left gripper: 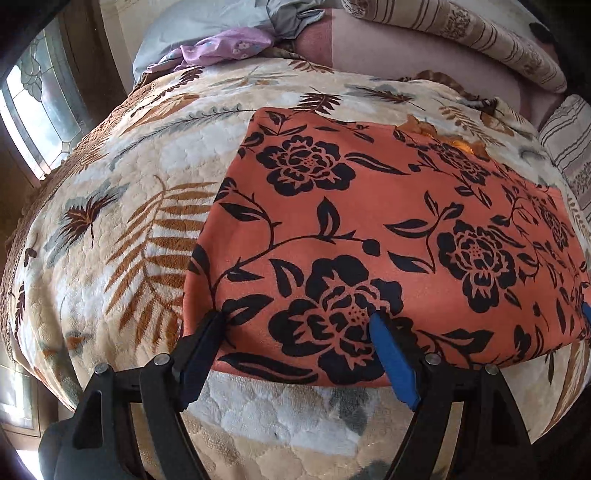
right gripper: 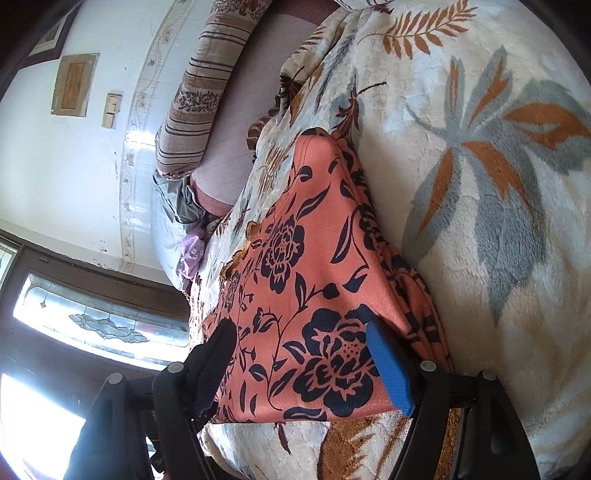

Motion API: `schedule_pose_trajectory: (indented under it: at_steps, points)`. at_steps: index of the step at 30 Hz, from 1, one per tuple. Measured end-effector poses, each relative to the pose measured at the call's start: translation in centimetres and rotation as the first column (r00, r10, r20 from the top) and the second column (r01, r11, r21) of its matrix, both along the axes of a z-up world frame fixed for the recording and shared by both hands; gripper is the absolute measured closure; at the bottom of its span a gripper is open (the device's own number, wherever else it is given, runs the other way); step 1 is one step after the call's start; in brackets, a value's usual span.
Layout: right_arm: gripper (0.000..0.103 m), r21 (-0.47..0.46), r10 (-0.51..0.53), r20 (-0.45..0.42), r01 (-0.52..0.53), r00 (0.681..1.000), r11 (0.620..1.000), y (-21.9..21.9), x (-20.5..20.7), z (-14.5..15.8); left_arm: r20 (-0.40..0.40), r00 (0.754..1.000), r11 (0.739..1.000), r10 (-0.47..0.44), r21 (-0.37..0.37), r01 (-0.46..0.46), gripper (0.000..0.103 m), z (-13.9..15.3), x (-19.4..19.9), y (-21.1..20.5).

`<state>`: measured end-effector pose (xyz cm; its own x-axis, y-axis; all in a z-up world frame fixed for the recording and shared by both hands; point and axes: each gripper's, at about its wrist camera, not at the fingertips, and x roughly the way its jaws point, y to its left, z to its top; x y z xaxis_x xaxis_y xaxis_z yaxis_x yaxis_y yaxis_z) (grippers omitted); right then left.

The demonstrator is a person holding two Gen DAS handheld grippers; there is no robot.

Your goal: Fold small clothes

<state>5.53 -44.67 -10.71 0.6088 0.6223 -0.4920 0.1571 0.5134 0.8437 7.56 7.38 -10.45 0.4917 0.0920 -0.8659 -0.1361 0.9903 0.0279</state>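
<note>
On the bed's leaf-print blanket (left gripper: 122, 206) near a window (left gripper: 40, 107), the orange floral garment (left gripper: 369, 229) lies flat at the near edge, my jaws wide above it, blanket clear left.

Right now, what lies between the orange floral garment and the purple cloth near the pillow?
Only leaf-print blanket, no other clothing. The left wrist view shows it best, from the orange garment to the purple cloth.

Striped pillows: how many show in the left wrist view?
2. One beige brown-striped pillow lies along the top right, at the bed's head; a second striped pillow sits at the right edge. Others may be hidden beyond the frame.
</note>
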Motion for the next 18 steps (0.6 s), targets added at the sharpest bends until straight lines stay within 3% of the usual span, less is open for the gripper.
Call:
schedule_pose_trajectory:
  at_steps: [2,4,7,11,12,14,18]
  points:
    - [0.027,0.003,-0.001,0.001,0.001,1.000,1.000,-0.1,-0.3,0.0,-0.011,1.000,1.000,0.027,-0.016,-0.027,0.022,0.8,-0.1,0.2]
    - [0.027,0.008,-0.002,0.001,0.002,1.000,1.000,-0.2,-0.4,-0.1,0.032,0.999,0.999,0.033,-0.029,-0.032,0.022,2.1,-0.9,0.4]
    - [0.027,0.014,-0.006,-0.001,0.006,1.000,1.000,-0.2,-0.5,-0.1,0.060,0.997,0.999,0.041,-0.004,-0.040,0.021,2.8,-1.6,0.5]
    - [0.027,0.015,-0.012,-0.003,0.012,1.000,1.000,-0.2,-0.6,-0.1,-0.063,0.994,0.996,0.090,-0.004,-0.091,0.021,0.0,-1.9,2.0]
    - [0.027,0.016,-0.012,-0.003,0.012,1.000,1.000,-0.2,-0.7,-0.1,-0.063,0.993,0.994,0.104,-0.023,-0.106,0.021,-0.2,-2.2,2.5]
    - [0.027,0.020,-0.012,-0.003,0.012,1.000,1.000,-0.3,-0.7,-0.1,-0.047,0.991,0.991,0.125,-0.048,-0.127,0.021,0.3,-2.8,3.0]
    - [0.027,0.022,-0.016,-0.005,0.016,1.000,1.000,-0.3,-0.8,-0.1,0.022,0.995,0.995,0.092,-0.026,-0.092,0.021,2.3,-3.3,2.4]
